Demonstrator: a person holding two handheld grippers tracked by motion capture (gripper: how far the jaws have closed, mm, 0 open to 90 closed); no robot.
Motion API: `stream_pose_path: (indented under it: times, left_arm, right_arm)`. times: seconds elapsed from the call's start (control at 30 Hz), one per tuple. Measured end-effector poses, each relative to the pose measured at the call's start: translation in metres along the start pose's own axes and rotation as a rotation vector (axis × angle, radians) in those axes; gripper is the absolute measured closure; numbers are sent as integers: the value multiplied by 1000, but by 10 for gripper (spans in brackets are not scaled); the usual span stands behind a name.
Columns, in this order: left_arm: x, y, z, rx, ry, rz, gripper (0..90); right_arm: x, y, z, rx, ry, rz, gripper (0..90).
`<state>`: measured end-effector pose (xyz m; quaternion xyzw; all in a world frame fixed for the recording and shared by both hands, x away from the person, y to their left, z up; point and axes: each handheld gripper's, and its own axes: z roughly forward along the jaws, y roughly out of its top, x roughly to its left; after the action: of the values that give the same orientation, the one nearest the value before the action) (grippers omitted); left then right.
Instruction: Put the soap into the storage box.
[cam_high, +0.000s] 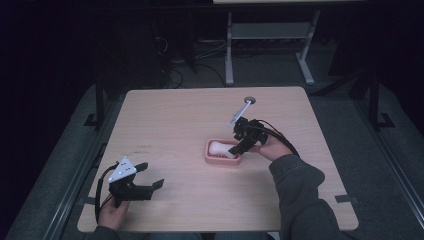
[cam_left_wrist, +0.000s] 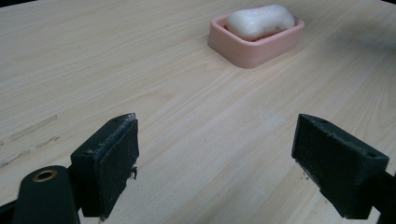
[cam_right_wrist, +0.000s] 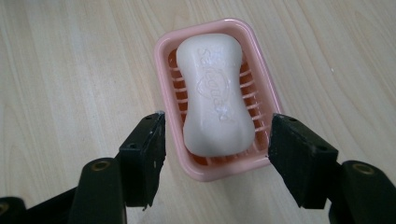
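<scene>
Where right gripper view (cam_right_wrist: 217, 154) looks down, soap (cam_right_wrist: 215, 93) lettering, ribbed dish (cam_right_wrist: 163, 60)

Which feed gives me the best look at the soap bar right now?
The right gripper view: the soap bar lies close below, embossing legible, in the pink dish between the open right tool jaws. The left gripper view shows it far off and side-on; the high view, small and partly hidden.

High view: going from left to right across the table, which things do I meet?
Left gripper → pink soap dish holding the white soap bar → right gripper at the dish's right end.
</scene>
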<state>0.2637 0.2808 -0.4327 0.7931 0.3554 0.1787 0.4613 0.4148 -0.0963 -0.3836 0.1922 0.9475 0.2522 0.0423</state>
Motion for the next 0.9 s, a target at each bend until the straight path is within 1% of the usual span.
stream_pose_path:
  times: [0.03,0.1,0.17,0.27,0.3,0.37,0.53,0.57,0.77,0.8,0.9]
  left_arm:
    - [0,0,0,1,0,1,145]
    - [0,0,0,1,0,-1,144]
    - [0,0,0,2,-1,1,144]
    - [0,0,0,0,-2,-3,144]
    - [0,0,0,-3,0,-3,145]
    - [0,0,0,-3,0,-3,144]
    - [0,0,0,-2,1,-1,145]
    - [0,0,0,-2,1,-1,145]
    - [0,0,0,-2,2,0,144]
    - [0,0,0,-2,2,0,145]
    - [0,0,0,-2,2,0,144]
  right_arm:
    - [0,-2,-1,-4,1,2,360]
    - [-1,-5,-3,-9,-12,3,361]
    - [-1,-10,-6,-20,-11,19,361]
    - [-1,-14,-9,-26,-14,24,360]
    - [-1,-17,-10,-18,-14,35,349]
    - [-1,-19,-12,-10,-17,38,347]
    - [1,-23,-17,-12,-22,40,345]
    - [2,-25,-19,-31,-18,41,346]
    - [4,-35,-19,-37,-15,55,342]
    - [4,-37,-19,-28,-7,67,333]
    - [4,-40,-20,-36,-11,67,333]
